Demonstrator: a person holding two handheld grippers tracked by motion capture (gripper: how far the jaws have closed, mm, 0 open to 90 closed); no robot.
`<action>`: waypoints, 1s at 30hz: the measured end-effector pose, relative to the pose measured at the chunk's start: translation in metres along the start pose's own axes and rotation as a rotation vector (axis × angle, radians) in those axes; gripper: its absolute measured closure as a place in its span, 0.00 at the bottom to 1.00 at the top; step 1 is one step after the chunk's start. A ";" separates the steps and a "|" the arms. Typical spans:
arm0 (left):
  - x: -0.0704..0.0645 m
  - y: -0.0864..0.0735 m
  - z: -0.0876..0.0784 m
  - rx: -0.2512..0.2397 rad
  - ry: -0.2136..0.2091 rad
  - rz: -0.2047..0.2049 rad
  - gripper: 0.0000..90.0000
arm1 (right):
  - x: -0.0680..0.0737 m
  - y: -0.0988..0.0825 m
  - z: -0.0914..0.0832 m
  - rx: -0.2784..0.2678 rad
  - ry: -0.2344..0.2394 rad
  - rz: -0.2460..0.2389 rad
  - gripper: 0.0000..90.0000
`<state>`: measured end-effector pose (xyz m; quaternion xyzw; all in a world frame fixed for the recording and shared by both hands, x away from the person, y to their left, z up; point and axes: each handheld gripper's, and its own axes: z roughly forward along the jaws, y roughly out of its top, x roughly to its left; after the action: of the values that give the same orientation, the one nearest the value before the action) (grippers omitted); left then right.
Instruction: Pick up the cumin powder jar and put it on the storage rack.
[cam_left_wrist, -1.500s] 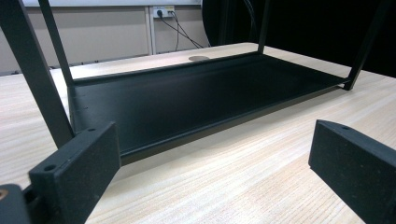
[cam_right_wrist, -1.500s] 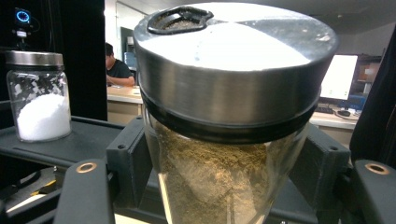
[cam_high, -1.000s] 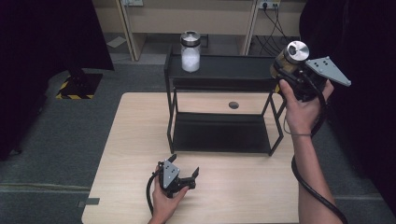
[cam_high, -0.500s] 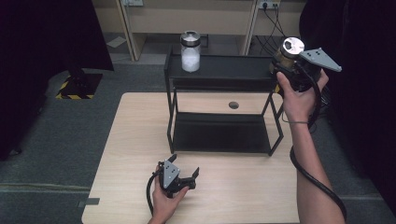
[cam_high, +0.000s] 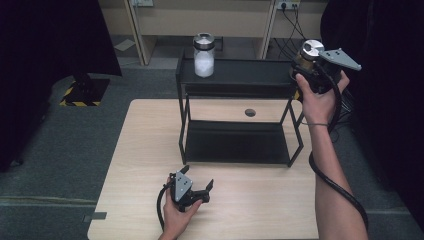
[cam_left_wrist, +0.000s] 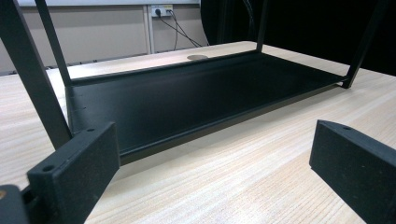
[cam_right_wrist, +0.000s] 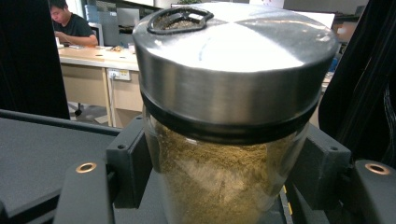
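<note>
A black two-shelf metal rack (cam_high: 250, 76) stands at the back of the wooden table (cam_high: 270, 205). On the left of its top shelf is a glass jar of white powder (cam_high: 204, 56) with a steel lid. My right gripper (cam_high: 304, 67) is shut on a glass jar of yellow-brown powder (cam_high: 311, 50), also steel-lidded, at the right end of the top shelf. In the right gripper view both pads press the jar (cam_right_wrist: 233, 70) at its sides, with the shelf (cam_right_wrist: 42, 149) just below. My left gripper (cam_high: 198, 177) rests open on the table in front of the rack, facing the lower shelf (cam_left_wrist: 196, 93).
A round cable hole (cam_high: 250, 112) sits in the table behind the rack. The right gripper's cable (cam_high: 340, 190) trails along the forearm. Cabinets and dark curtains stand beyond the table. A person (cam_right_wrist: 70, 23) sits at a desk far off.
My right gripper has carried the yellow-brown jar a little farther back and up, by the right end of the top shelf. The left gripper has stayed put.
</note>
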<state>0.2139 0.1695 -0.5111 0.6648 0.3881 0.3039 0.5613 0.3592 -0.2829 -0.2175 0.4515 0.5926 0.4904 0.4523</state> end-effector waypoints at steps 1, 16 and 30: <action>0.000 0.000 0.000 0.000 0.000 0.002 0.01 | 0.000 0.000 0.001 0.001 0.000 -0.002 0.35; 0.000 0.001 0.000 0.003 -0.001 0.006 0.01 | 0.000 0.006 0.014 0.030 0.017 0.033 0.35; -0.001 0.001 0.000 0.003 -0.006 0.008 0.01 | 0.001 0.001 0.018 0.019 0.016 0.064 0.35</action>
<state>0.2138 0.1682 -0.5106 0.6682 0.3842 0.3036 0.5601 0.3764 -0.2790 -0.2183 0.4706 0.5861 0.5026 0.4272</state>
